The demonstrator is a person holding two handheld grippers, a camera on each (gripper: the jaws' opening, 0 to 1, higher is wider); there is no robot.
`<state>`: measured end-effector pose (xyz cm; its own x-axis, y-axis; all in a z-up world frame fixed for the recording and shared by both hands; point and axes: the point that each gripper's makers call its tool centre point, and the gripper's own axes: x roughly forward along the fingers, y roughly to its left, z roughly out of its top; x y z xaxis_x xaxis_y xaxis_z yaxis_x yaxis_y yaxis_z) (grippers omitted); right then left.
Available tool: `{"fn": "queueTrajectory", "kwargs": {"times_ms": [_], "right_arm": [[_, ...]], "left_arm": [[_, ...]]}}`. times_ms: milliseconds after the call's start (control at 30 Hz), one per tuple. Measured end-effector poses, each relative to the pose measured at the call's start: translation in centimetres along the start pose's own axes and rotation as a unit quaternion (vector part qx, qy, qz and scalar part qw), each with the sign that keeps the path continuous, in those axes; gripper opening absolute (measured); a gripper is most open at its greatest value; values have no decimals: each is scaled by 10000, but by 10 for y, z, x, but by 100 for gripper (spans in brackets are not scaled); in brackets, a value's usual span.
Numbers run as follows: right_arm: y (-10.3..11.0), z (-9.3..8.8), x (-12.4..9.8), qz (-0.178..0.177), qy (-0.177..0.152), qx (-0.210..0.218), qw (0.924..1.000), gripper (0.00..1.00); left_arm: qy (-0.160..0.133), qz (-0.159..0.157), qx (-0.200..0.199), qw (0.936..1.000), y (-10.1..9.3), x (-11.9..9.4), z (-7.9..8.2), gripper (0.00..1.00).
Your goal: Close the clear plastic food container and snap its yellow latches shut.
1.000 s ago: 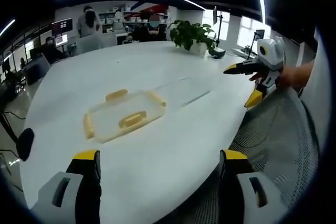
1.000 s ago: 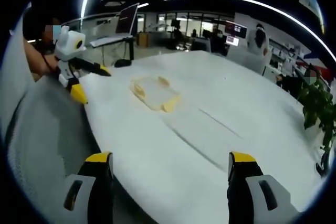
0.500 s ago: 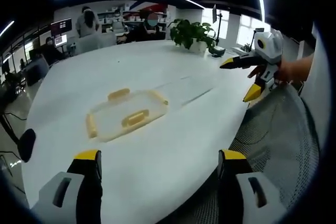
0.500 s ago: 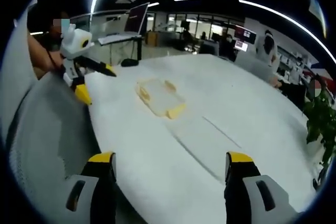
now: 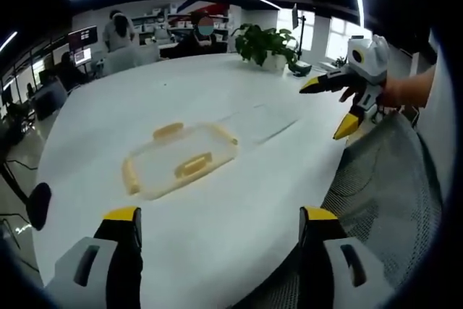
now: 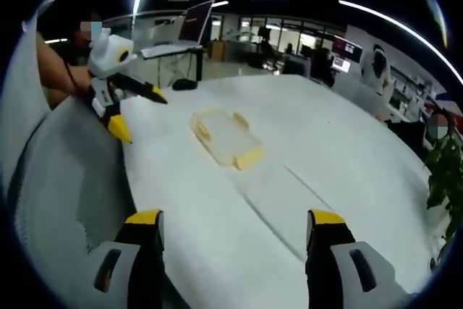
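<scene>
Container (image 5: 179, 164), clear plastic, yellow latches on its sides, flat on the white tabletop (image 5: 239, 200), well apart from both tools; lid seemingly seated, latch state too small to tell; judged light, thin-walled, slightly flexible, slippery on the smooth surface; best pressed at the yellow latch (image 5: 192, 165) tabs, one side steadied against sliding; left hand-held gripper (image 5: 217, 265) nearest, jaws spread wide, holding nothing; right hand-held gripper (image 6: 230, 265) likewise spread and empty, held beyond the table edge; potted plant (image 5: 262, 47) at the far side.
</scene>
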<state>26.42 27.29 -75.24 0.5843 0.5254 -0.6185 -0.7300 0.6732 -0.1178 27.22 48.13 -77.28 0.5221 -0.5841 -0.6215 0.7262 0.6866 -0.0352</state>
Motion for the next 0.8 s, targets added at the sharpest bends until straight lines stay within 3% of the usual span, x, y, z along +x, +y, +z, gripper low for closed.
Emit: {"fn": "queueTrajectory", "kwargs": {"times_ms": [800], "right_arm": [[-1,24,32,306,6,-117,9995,73]], "left_arm": [[67,138,-53,9999,17,5,1,90]]}}
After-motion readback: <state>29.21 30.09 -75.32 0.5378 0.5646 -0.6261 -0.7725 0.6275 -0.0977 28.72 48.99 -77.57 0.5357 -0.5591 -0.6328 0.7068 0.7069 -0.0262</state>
